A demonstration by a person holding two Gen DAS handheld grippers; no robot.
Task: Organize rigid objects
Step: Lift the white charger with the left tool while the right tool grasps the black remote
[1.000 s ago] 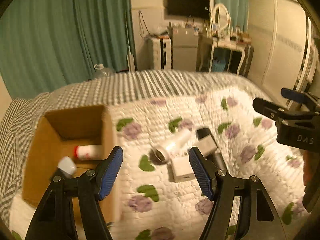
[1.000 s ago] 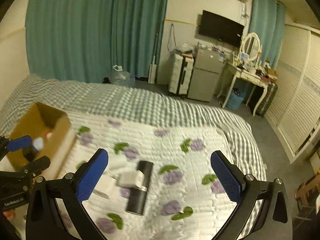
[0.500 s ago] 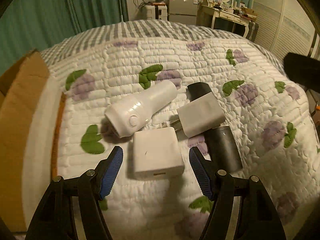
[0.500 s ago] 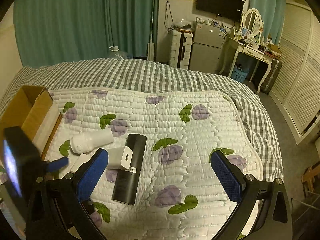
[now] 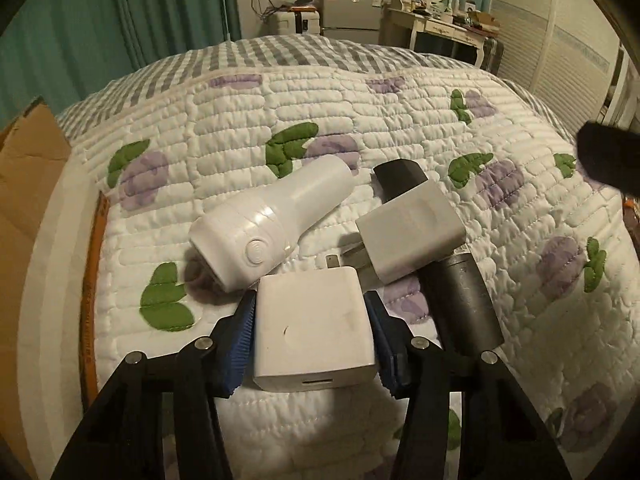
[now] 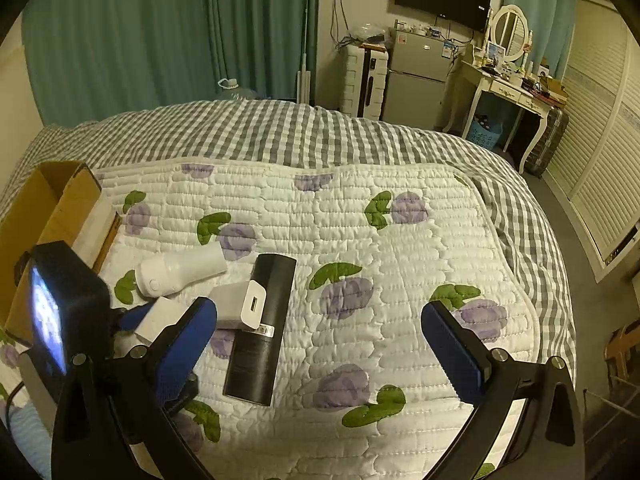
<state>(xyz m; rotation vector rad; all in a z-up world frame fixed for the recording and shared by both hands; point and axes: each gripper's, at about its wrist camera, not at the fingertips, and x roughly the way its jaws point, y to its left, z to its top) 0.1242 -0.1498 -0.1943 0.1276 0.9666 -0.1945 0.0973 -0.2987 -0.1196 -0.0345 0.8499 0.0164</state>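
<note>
white charger (image 5: pixel 314 326) clamped between closing left gripper (image 5: pixel 312 336) pads.

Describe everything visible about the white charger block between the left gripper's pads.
The white charger block is a squarish, rounded-edged adapter of smooth, matte plastic-looking material, lying flat on the quilt. A slot-like port faces the camera; a metal prong shows at its far edge. The left gripper has just been closing and its blue pads press its two sides. The white cylindrical device seems to touch its far left corner.
</note>
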